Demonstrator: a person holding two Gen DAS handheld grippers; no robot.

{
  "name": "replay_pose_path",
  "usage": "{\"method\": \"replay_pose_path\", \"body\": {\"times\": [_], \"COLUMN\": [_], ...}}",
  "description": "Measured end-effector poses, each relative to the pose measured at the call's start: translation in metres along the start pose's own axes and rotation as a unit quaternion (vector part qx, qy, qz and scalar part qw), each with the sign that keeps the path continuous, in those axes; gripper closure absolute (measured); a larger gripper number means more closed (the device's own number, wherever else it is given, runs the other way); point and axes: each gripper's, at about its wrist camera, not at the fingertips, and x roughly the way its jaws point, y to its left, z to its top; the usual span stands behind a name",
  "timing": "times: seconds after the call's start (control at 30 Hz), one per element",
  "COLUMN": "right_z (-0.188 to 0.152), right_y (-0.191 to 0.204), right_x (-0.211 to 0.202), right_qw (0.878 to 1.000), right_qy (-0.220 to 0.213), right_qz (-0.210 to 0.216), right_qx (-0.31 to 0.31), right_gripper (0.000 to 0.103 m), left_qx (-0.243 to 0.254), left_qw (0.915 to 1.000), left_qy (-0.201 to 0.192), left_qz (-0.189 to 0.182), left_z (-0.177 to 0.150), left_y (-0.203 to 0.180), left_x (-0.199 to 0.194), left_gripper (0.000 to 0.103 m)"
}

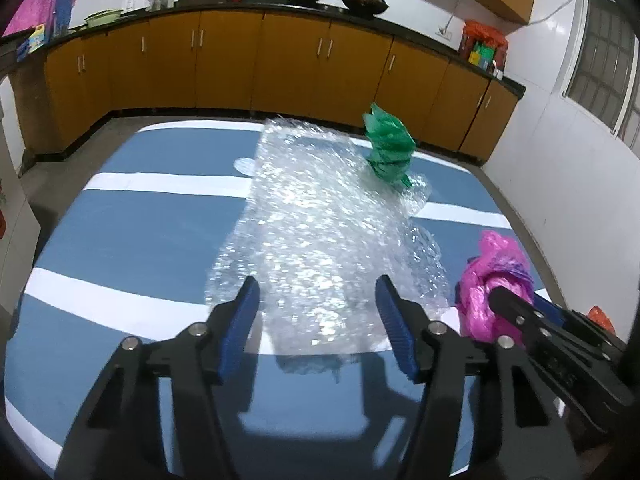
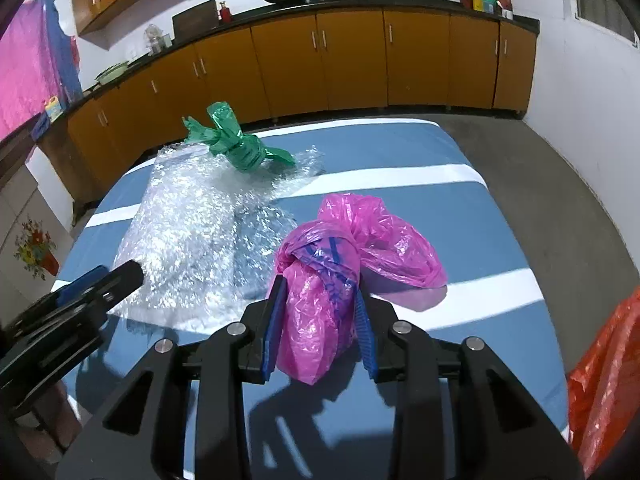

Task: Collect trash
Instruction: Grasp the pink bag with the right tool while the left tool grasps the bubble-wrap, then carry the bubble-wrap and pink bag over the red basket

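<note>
A sheet of clear bubble wrap (image 1: 316,236) lies across the blue and white striped table (image 1: 132,224). A crumpled green plastic bag (image 1: 390,146) stands at its far right end. My left gripper (image 1: 316,292) is open, its blue pads over the near end of the bubble wrap. My right gripper (image 2: 320,292) is shut on a knotted pink plastic bag (image 2: 336,264) at the table's near right; the pink bag also shows in the left wrist view (image 1: 492,280). The bubble wrap (image 2: 192,232) and green bag (image 2: 236,146) show in the right wrist view too.
An orange plastic bag (image 2: 604,376) hangs at the near right edge of the table. Orange kitchen cabinets (image 1: 256,64) with a dark countertop run along the far wall. A white wall with a window (image 1: 600,64) is on the right.
</note>
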Motion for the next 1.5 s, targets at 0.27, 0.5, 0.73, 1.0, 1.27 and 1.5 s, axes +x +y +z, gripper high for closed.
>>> {"method": "replay_pose_path", "body": {"times": [0.27, 0.5, 0.73, 1.0, 1.27, 1.5], "right_z": [-0.009, -0.011, -0.011, -0.017, -0.018, -0.021], "right_y": [-0.004, -0.006, -0.005, -0.007, -0.011, -0.01], "right_x": [-0.01, -0.018, -0.029, -0.035, -0.043, -0.061], "right_qw": [1.0, 1.0, 1.0, 1.0, 1.0, 1.0], "right_qy": [0.002, 0.003, -0.002, 0.005, 0.003, -0.014], "right_qz": [0.004, 0.003, 0.006, 0.006, 0.005, 0.008], "right_qx": [0.006, 0.011, 0.009, 0.007, 0.008, 0.008], "right_gripper": [0.07, 0.07, 0.07, 0.07, 0.07, 0.07], "left_qx": [0.015, 0.02, 0.024, 0.031, 0.032, 0.021], "left_qw": [0.9995, 0.9998, 0.9992, 0.9992, 0.9989, 0.9976], "left_qy": [0.025, -0.007, -0.032, -0.023, -0.033, -0.065], "left_qz": [0.015, 0.001, 0.0, 0.01, 0.007, -0.005], "left_z": [-0.003, -0.01, -0.017, -0.032, -0.04, -0.04], "left_y": [-0.009, -0.003, 0.009, 0.018, 0.018, 0.019], "left_x": [0.016, -0.01, -0.049, -0.07, -0.086, -0.121], "left_gripper": [0.087, 0.093, 0.093, 0.092, 0.096, 0.096]}}
